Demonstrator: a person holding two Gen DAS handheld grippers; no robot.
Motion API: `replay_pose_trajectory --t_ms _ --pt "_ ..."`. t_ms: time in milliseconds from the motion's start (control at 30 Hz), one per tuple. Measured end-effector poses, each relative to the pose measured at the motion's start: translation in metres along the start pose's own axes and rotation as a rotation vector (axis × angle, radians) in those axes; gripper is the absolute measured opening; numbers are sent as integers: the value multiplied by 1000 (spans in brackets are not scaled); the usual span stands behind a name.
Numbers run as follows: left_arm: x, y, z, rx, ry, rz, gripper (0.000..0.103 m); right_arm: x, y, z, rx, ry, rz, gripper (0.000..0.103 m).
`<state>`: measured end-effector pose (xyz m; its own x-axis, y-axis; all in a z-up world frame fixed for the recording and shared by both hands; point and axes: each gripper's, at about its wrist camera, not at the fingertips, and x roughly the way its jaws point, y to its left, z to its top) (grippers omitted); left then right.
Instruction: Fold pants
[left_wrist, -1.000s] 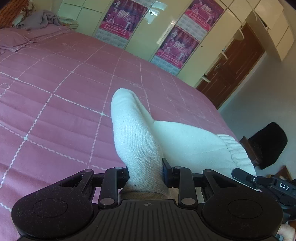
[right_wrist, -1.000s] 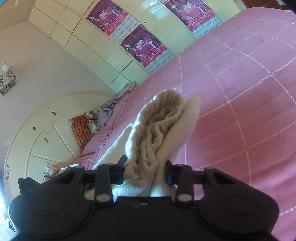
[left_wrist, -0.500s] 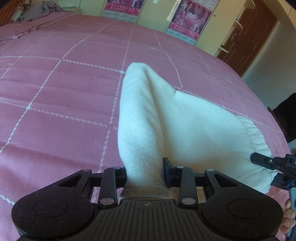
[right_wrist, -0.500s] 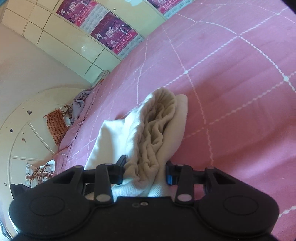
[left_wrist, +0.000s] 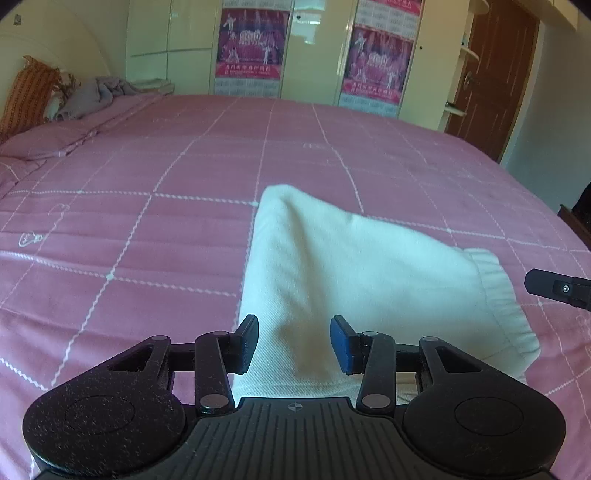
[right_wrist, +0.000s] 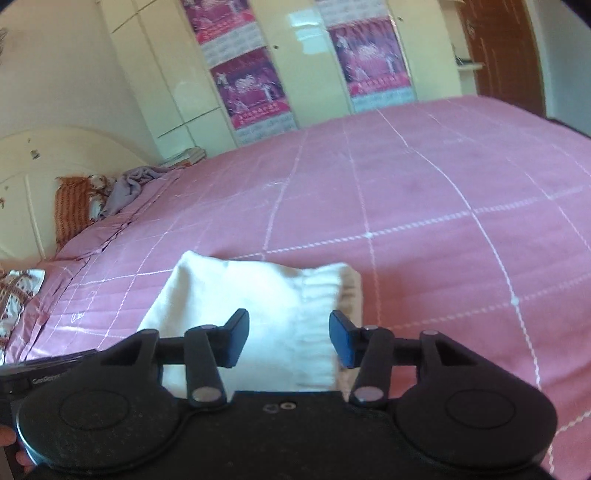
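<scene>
White pants (left_wrist: 354, 273) lie folded flat on the pink bed, elastic waistband (left_wrist: 498, 295) to the right. My left gripper (left_wrist: 294, 343) is open, its fingers standing either side of the near left part of the cloth without pinching it. In the right wrist view the pants (right_wrist: 258, 302) lie just ahead, with the ribbed waistband (right_wrist: 321, 306) between the jaws. My right gripper (right_wrist: 288, 339) is open over that edge; its tip also shows in the left wrist view (left_wrist: 557, 290) at the right.
The pink quilted bedspread (left_wrist: 147, 221) stretches ahead and to both sides. Pillows and a grey blanket (left_wrist: 92, 96) lie at the far left by the headboard. Wardrobes with posters (left_wrist: 251, 48) and a brown door (left_wrist: 491, 74) stand beyond the bed.
Both grippers came down to the bed and opened, letting go of the pants. The cloth, held up in a peak before, now lies flat.
</scene>
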<state>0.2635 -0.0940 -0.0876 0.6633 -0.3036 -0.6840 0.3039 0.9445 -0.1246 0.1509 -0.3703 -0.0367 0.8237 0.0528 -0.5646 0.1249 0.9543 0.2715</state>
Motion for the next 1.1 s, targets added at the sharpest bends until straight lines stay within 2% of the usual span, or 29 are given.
replay_pose_trajectory --t_ms 67,133,167,267,367,433,467,500,567,600,733,900,1033,1100 --pt "9 -3 -7 17 52 21 43 3 20 -5 -92 14 4 43" --pt "17 -6 -19 50 94 49 42 12 29 -17 -160 64 -35 42" --pt "18 -6 -24 62 87 49 42 16 27 -25 -167 92 -63 40" --pt "17 -14 -30 110 74 60 42 33 9 -48 -140 186 -115 36" --pt "18 -18 -26 101 88 77 43 35 4 -49 -76 178 -110 36" --pt "16 -19 -23 98 96 87 44 38 9 -45 -95 201 -126 39" --pt "15 -20 -22 103 98 96 52 38 11 -43 -98 210 -132 39" --pt "13 -21 -22 104 98 106 66 37 13 -42 -95 214 -135 39" --pt "9 -21 -22 105 77 149 86 33 16 -41 -96 213 -139 42" --pt "6 -19 -23 106 56 155 92 30 18 -40 -97 206 -141 43" --pt "0 -12 -26 79 50 146 99 10 25 -39 -64 160 -125 48" --pt "-5 -10 -23 3 104 153 103 -4 38 -46 -83 155 -102 52" --pt "-15 -19 -23 55 119 156 103 -7 44 -49 -83 176 -110 56" --pt "-22 -23 -25 77 110 161 103 -9 45 -50 -74 174 -111 62"
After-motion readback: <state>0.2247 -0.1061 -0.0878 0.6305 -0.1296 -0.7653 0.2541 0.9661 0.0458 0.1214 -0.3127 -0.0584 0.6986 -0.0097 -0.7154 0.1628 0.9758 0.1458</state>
